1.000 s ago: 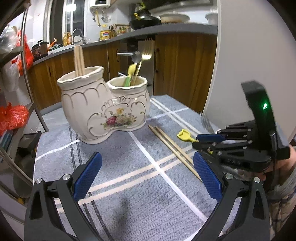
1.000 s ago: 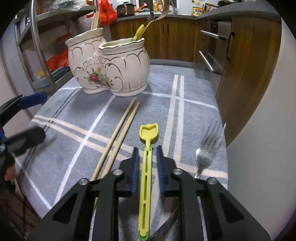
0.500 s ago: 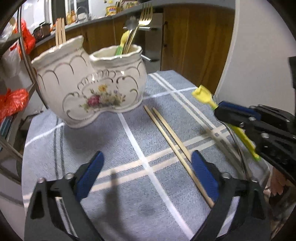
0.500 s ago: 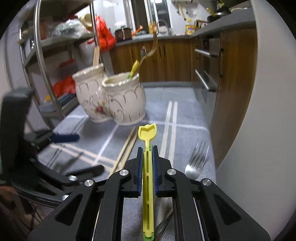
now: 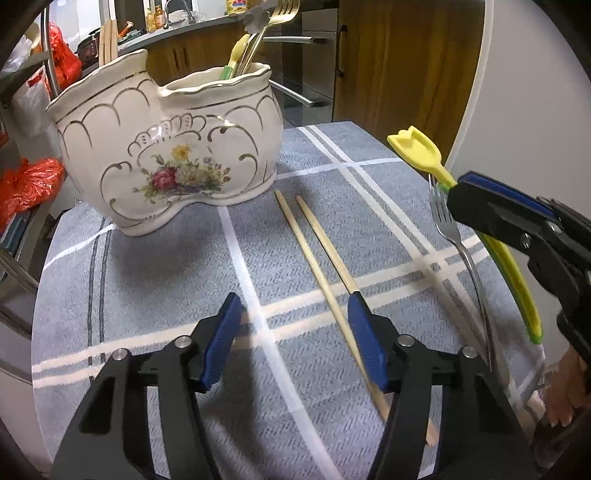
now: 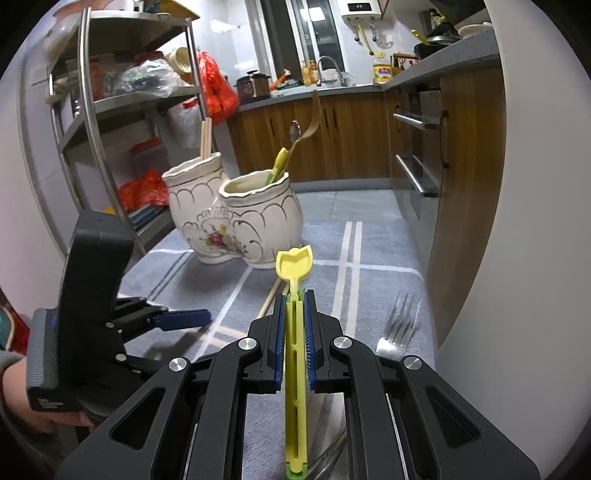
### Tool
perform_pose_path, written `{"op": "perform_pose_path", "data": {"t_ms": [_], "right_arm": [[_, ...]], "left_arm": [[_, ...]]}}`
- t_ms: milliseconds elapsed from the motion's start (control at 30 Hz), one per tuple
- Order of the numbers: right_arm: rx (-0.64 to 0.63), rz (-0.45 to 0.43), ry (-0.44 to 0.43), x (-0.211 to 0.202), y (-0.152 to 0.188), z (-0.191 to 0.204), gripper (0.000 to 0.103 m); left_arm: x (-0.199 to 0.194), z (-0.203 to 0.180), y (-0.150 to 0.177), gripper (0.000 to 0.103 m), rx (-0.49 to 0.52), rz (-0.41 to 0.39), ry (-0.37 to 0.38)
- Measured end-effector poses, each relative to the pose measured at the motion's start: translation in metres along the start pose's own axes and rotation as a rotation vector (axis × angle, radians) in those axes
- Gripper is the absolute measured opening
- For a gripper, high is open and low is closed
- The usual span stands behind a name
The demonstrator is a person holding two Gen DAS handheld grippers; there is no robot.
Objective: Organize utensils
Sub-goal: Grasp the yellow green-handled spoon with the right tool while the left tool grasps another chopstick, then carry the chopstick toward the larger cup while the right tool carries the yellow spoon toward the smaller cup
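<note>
My right gripper [image 6: 294, 328] is clamped on a yellow plastic utensil with a tulip-shaped head and a slotted handle tipped in green [image 6: 294, 314]. Its blue pads press both sides of the handle, and the utensil is lifted clear of the grey cloth with white stripes [image 5: 155, 266] that covers the table. The tulip head sticks out ahead of my fingers, toward the far side.

My left gripper [image 5: 295, 321] hangs low over the cloth with its jaws partly apart; they have just been closing. One of the two pale wooden chopsticks [image 5: 321, 254] runs between its blue pads, the other lies at the right pad, and I cannot tell whether a pad touches either. The pair lies side by side on the cloth, tips pointing toward the holder.

A silver metal fork [image 6: 400, 325] lies on the cloth at the right, near the table's edge.

On the far left stands a cream ceramic double-pot holder with gold scrollwork and a painted flower spray [image 5: 166, 155]. Its left pot holds wooden chopsticks [image 5: 107, 40] standing upright. Its right pot holds a yellow-green plastic utensil [image 5: 234, 59], a gold fork [image 5: 284, 11] and a silver-handled piece, all leaning right.
</note>
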State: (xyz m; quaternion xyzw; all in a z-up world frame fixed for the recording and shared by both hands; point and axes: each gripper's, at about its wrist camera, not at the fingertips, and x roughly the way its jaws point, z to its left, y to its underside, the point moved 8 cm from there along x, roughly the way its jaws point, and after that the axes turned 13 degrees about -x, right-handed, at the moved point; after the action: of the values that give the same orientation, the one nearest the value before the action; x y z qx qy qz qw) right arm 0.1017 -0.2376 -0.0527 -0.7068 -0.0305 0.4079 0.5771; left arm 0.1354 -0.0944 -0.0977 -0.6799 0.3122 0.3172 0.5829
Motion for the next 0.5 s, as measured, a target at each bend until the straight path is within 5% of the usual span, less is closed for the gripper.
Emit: {"op": "perform_pose_path", "data": {"t_ms": [100, 200, 233, 500], "right_arm": [[-0.001, 0.001, -0.001, -0.001, 0.001, 0.000, 0.011], [-0.005, 0.002, -0.001, -0.001, 0.001, 0.000, 0.010], [-0.006, 0.002, 0.000, -0.002, 0.001, 0.000, 0.010], [-0.005, -0.010, 0.006, -0.003, -0.001, 0.001, 0.010]], "left_arm": [[0.002, -0.008, -0.003, 0.048, 0.012, 0.001, 0.009], [0.002, -0.012, -0.003, 0.026, 0.040, -0.002, 0.028], [0.002, -0.012, -0.002, 0.011, 0.054, 0.000, 0.032], [-0.011, 0.006, 0.007, 0.005, 0.118, 0.027, 0.069]]}}
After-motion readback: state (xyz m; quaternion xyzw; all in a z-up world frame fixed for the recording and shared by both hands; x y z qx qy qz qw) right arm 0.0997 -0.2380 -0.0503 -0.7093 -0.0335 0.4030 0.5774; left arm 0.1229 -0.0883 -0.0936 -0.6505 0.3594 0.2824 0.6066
